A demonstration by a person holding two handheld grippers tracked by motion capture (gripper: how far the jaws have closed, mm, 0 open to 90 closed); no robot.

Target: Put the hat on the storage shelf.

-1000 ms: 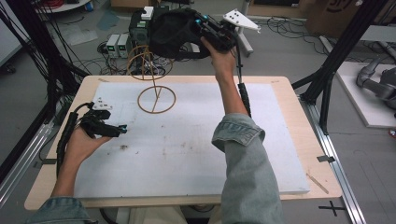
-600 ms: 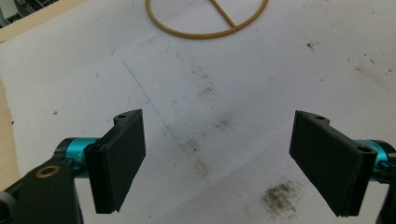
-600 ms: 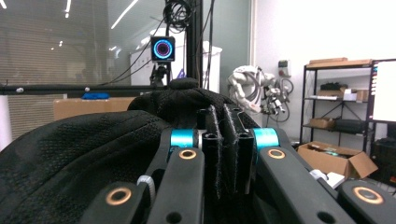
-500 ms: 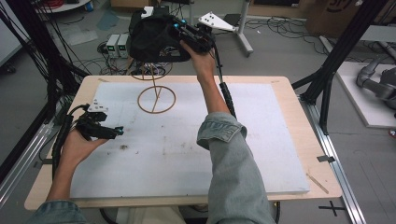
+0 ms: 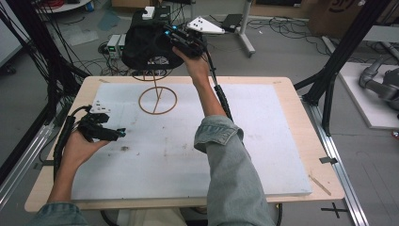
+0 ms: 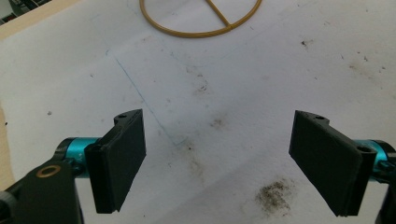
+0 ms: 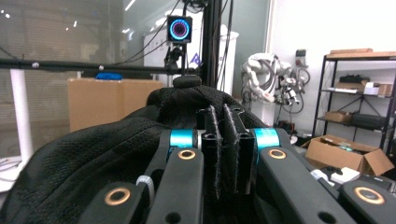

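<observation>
A black cap (image 5: pixel 143 47) hangs at the far edge of the table, and my right gripper (image 5: pixel 175 38) is shut on its fabric. In the right gripper view the jaws pinch a fold of the cap (image 7: pixel 88 163) at my right gripper (image 7: pixel 223 149). Under the cap stands a thin wooden stand with a ring base (image 5: pixel 139 100); the cap hides its top. My left gripper (image 5: pixel 120 134) rests low at the left of the white mat, open. Between its jaws, my left gripper (image 6: pixel 217 161) holds nothing, and the ring base (image 6: pixel 196 33) lies ahead.
The white mat (image 5: pixel 263 141) covers most of the wooden table (image 5: pixel 306 117) and has dirty smudges. Black frame posts (image 5: pixel 346 52) stand at the left and right. Cables and small power boxes (image 5: pixel 115 44) lie on the floor behind the table.
My right gripper has carried the black cap to the left, and it now hangs over the wooden stand. The left gripper has stayed where it was, open.
</observation>
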